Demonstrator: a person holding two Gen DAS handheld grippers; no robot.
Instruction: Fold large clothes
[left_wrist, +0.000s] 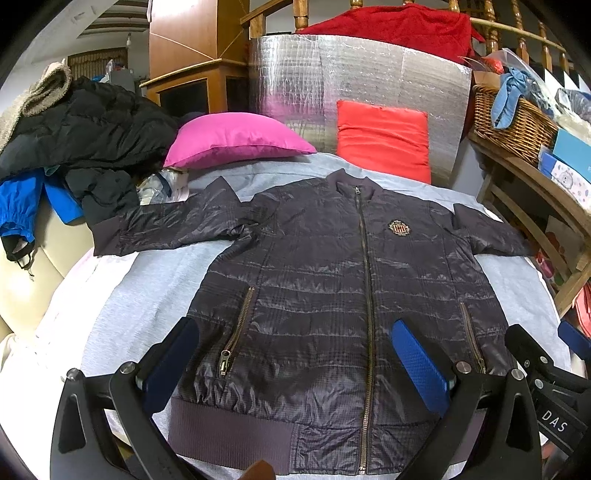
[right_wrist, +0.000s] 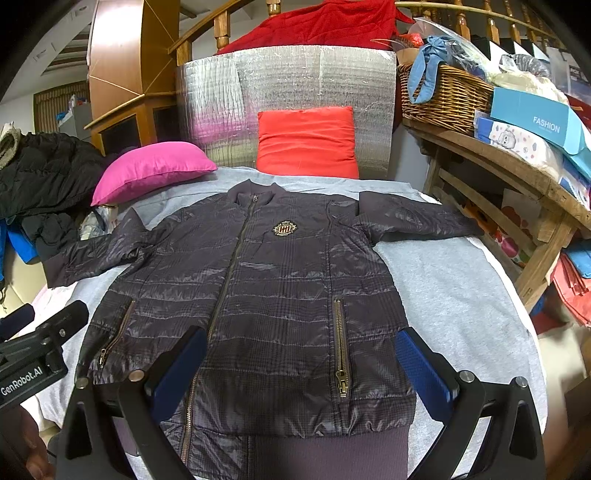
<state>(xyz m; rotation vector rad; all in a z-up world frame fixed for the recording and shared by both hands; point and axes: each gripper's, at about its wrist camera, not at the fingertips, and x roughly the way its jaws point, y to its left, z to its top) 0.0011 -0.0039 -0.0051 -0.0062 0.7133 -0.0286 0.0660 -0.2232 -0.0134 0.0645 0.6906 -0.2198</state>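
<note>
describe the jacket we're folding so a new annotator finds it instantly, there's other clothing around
Start at the grey sheet on the bed, in front of the pink pillow and red pillow. The jacket lies flat on it, front up, zipped, sleeves spread. Unlike the heaped black coat at left, it is shiny and quilted, with a gold chest crest.

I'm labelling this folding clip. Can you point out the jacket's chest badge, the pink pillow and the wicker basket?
chest badge (right_wrist: 284, 228): right wrist view, middle of the emblem.
pink pillow (left_wrist: 236, 138): left wrist view, centre of its top face.
wicker basket (right_wrist: 448, 98): right wrist view, woven front wall.
</note>
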